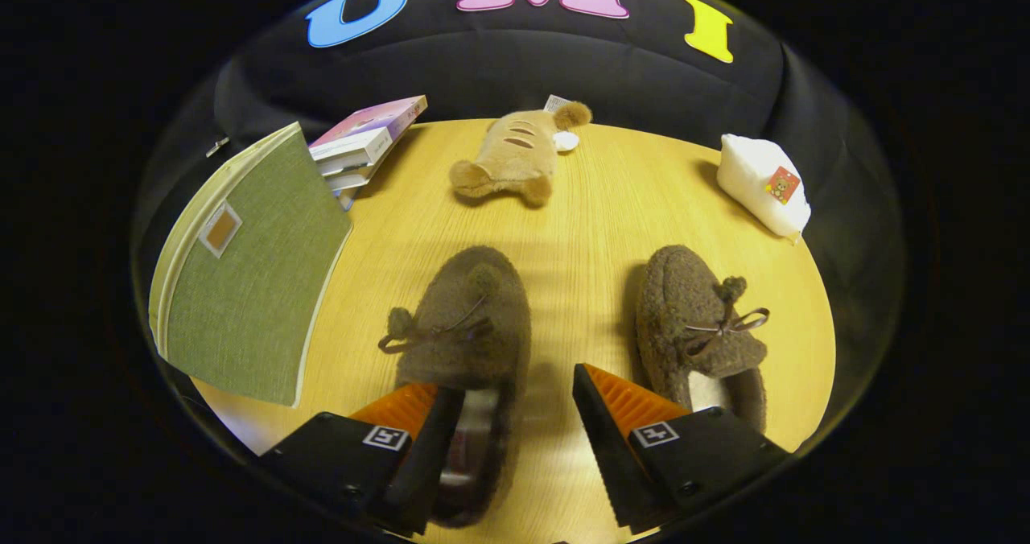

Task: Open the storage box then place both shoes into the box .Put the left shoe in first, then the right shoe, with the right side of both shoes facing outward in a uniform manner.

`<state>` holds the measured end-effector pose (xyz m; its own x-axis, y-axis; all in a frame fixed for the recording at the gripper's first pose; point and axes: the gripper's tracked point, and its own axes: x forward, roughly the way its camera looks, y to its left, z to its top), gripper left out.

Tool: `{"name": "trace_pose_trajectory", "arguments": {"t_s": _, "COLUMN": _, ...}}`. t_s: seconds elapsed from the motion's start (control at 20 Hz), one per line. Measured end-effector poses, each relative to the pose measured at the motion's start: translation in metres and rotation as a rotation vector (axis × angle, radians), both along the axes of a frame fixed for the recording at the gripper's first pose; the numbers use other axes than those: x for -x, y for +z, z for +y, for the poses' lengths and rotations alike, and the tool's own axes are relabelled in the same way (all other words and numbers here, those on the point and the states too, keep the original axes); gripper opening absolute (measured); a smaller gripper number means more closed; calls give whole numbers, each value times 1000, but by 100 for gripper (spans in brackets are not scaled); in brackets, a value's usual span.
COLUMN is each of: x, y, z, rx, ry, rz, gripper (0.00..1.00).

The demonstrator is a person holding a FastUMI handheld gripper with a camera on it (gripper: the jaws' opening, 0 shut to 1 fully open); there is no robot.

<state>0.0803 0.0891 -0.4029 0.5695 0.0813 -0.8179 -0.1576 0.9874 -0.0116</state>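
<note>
Two fuzzy brown shoes with pom-pom laces lie on the round wooden table (579,230), toes pointing away from me. The left shoe (471,319) is right at my gripper (517,383), which is open. One finger sits over the shoe's heel opening and the other stands on the table just right of it, so the shoe's right wall lies between the fingers. I cannot tell whether either finger touches it. The right shoe (696,327) rests a little to the right, beyond the other finger. The green fabric storage box (249,286) with a small label stands left of the shoes, its broad face toward me.
A stack of books (366,142) leans behind the box. A tan plush toy (515,158) lies at the table's far side, and a white soft packet (760,182) sits at the far right. The black cloth wall closes in behind the table.
</note>
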Motion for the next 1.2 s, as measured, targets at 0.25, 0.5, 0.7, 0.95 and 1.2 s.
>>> {"name": "trace_pose_trajectory", "arguments": {"t_s": 0.25, "x": -2, "y": -13, "z": 10, "rx": -58, "ry": -27, "rz": 26, "gripper": 41}}
{"name": "trace_pose_trajectory", "arguments": {"t_s": 0.5, "x": -4, "y": -9, "z": 4, "rx": -86, "ry": -123, "rz": 38, "gripper": 6}}
{"name": "trace_pose_trajectory", "arguments": {"t_s": 0.7, "x": -4, "y": 33, "z": 16, "rx": -147, "ry": -129, "rz": -16, "gripper": 6}}
{"name": "trace_pose_trajectory", "arguments": {"t_s": 0.95, "x": -13, "y": 119, "z": 41, "rx": -187, "ry": -104, "rz": -112, "gripper": 5}}
{"name": "trace_pose_trajectory", "arguments": {"t_s": 1.2, "x": -31, "y": 205, "z": 110, "rx": -306, "ry": -100, "rz": -164, "gripper": 5}}
